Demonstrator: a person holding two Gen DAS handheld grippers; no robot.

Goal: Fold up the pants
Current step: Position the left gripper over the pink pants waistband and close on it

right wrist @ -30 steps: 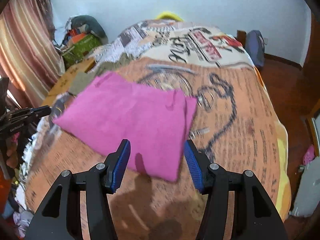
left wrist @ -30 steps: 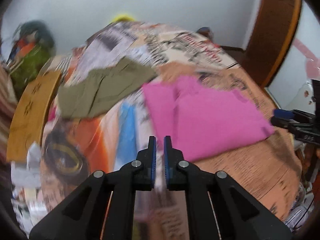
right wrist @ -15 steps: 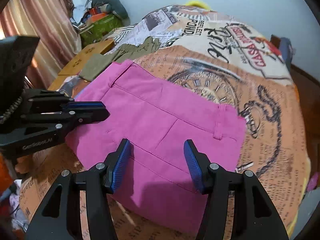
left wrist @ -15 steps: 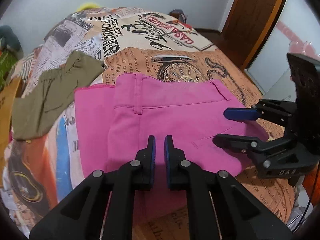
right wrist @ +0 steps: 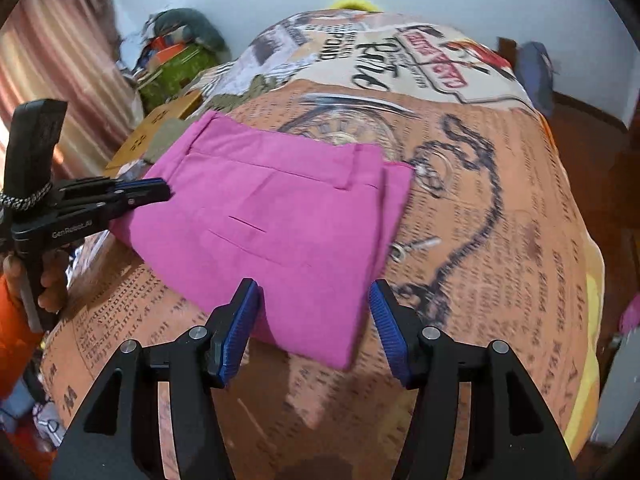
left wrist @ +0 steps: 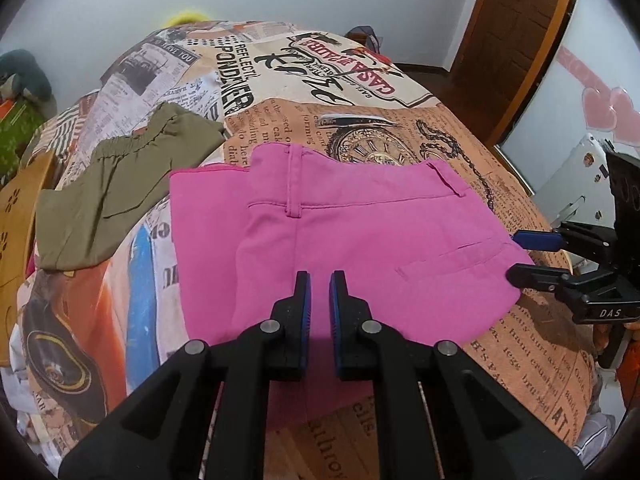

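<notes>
Over the bedspread [left wrist: 360,128], I'm hovering the near-closed, empty left gripper [left wrist: 319,294] and wide right gripper [right wrist: 314,308] above folded pink pants [left wrist: 360,232], aiming to pinch both layers squarely

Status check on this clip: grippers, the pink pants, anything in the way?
Left gripper nearly closed, empty, over pink pants. Right gripper open at their near edge. Pants folded flat on the bedspread. Olive garment beside them, apart.

pink pants [left wrist: 352,236]: matt woven cloth, smooth, stitched seams. Olive garment [left wrist: 116,196] far left of left gripper [left wrist: 319,296]: matt cloth, gathered waistband. Bedspread [right wrist: 500,240]: printed cloth, matt. Both grippers, right gripper [right wrist: 315,320] too: matt black plastic, ribbed blue pads [right wrist: 240,330], shiny metal pins. Door [left wrist: 516,40] far right: glossy wood.
</notes>
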